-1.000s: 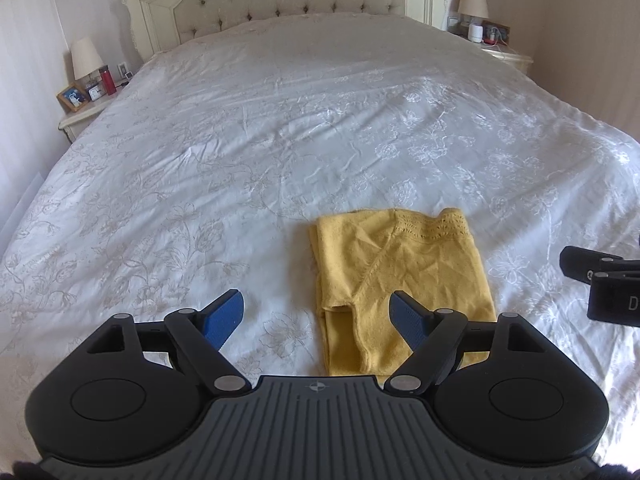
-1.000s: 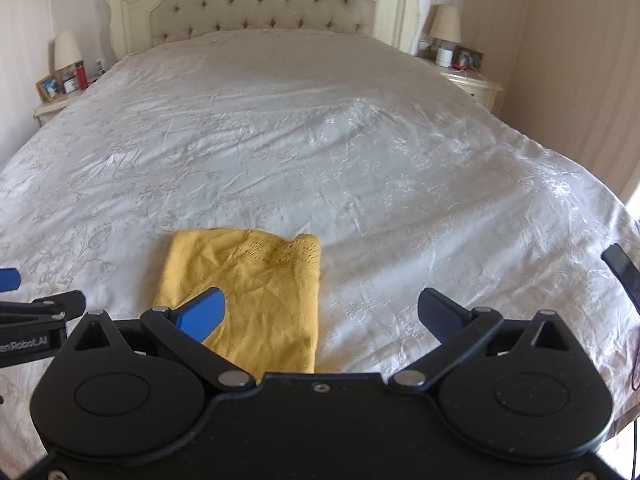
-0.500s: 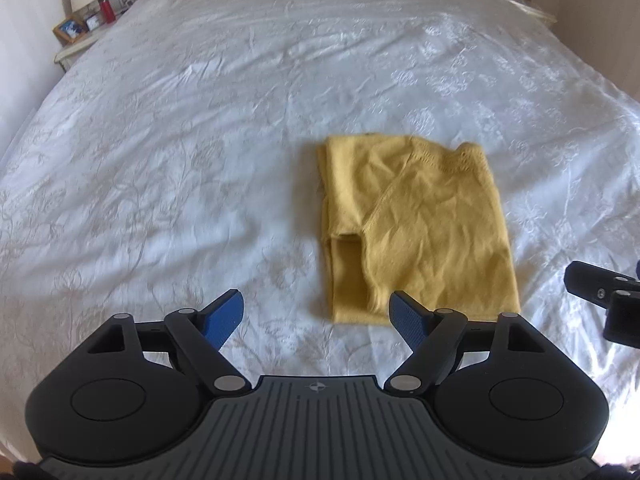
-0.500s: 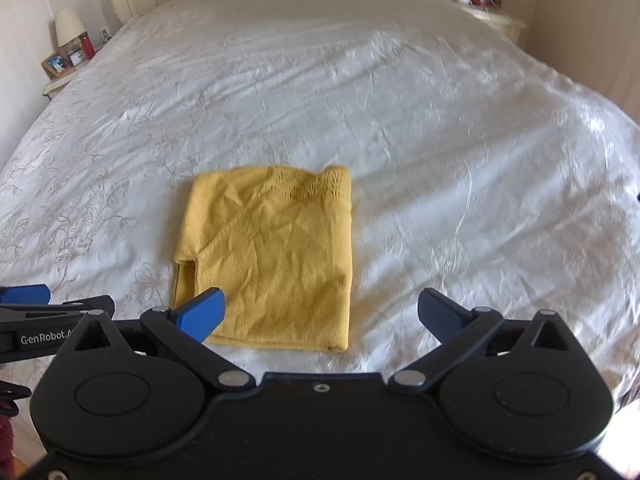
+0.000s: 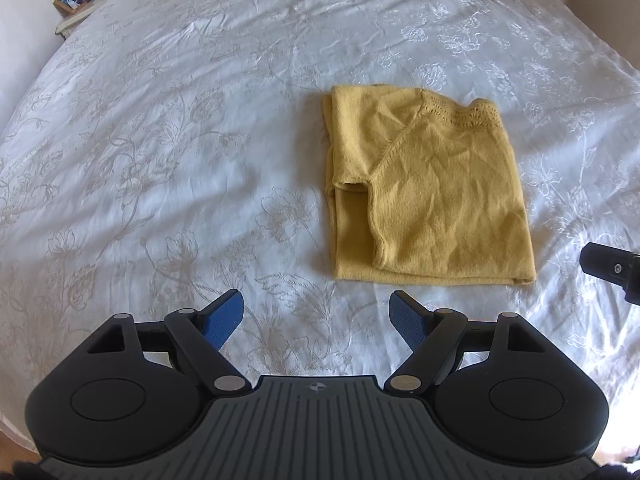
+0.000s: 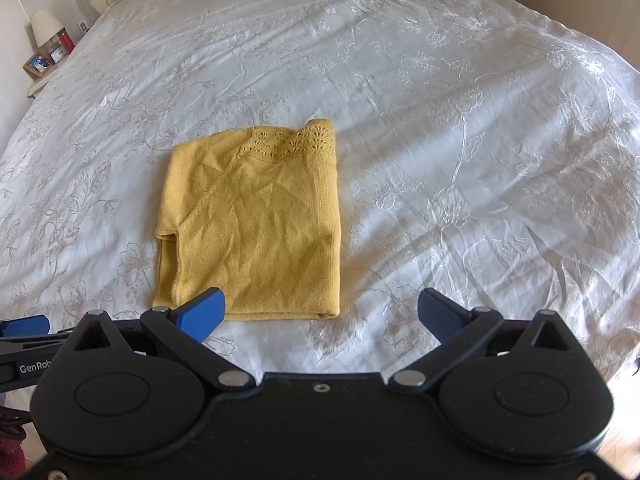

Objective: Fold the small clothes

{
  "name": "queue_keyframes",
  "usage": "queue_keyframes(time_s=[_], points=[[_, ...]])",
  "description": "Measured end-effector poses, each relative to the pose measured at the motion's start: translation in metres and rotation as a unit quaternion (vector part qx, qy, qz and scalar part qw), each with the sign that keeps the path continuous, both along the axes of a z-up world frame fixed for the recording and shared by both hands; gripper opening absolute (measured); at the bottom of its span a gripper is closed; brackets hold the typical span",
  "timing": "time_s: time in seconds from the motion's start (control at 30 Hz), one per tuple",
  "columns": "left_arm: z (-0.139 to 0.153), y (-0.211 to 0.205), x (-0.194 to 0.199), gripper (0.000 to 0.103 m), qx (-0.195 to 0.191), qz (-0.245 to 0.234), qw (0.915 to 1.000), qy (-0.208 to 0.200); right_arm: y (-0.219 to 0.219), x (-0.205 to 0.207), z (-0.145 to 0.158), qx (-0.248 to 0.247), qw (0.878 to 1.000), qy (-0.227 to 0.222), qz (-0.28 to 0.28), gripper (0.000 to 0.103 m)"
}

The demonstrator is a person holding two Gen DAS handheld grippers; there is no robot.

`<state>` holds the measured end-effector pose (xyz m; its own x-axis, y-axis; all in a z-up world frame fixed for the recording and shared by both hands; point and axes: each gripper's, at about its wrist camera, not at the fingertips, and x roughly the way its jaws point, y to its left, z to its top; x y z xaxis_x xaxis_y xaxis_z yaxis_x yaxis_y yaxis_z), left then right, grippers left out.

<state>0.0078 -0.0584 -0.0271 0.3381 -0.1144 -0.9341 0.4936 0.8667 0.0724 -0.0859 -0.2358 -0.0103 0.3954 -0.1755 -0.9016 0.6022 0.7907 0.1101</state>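
Observation:
A small mustard-yellow knit top (image 5: 428, 188) lies folded into a rough rectangle on the white bedspread (image 5: 180, 128), lace neckline at its far edge, a sleeve tucked along its left side. It also shows in the right wrist view (image 6: 256, 224). My left gripper (image 5: 318, 316) is open and empty, just short of the garment's near edge and left of its middle. My right gripper (image 6: 320, 312) is open and empty, above the garment's near right corner. The left finger (image 6: 200, 314) overlaps the near hem in view.
The white floral bedspread (image 6: 460, 120) fills both views. A nightstand (image 5: 80, 4) with a lamp, photo frame and red object stands at the far left, also in the right wrist view (image 6: 44, 60). The bed's near edge lies below the grippers.
Both grippers have tilted down and risen over the bed; the headboard has left the views and the folded garment sits higher and fuller in frame. Both grippers stay open.

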Motion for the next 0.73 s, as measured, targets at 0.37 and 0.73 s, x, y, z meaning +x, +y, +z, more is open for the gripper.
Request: queue_keyframes(time_s=[0.37,0.73], points=[[0.001,-0.004,-0.002,0.08,0.008,0.041,0.999,0.016,-0.02,-0.001,-0.009,0.005,1.0,-0.003,0.026,0.102],[0.008,-0.019,-0.006,0.079,0.013,0.051,0.9986,-0.001,-0.039,0.006,-0.007,0.009,0.999,-0.019,0.046,0.102]])
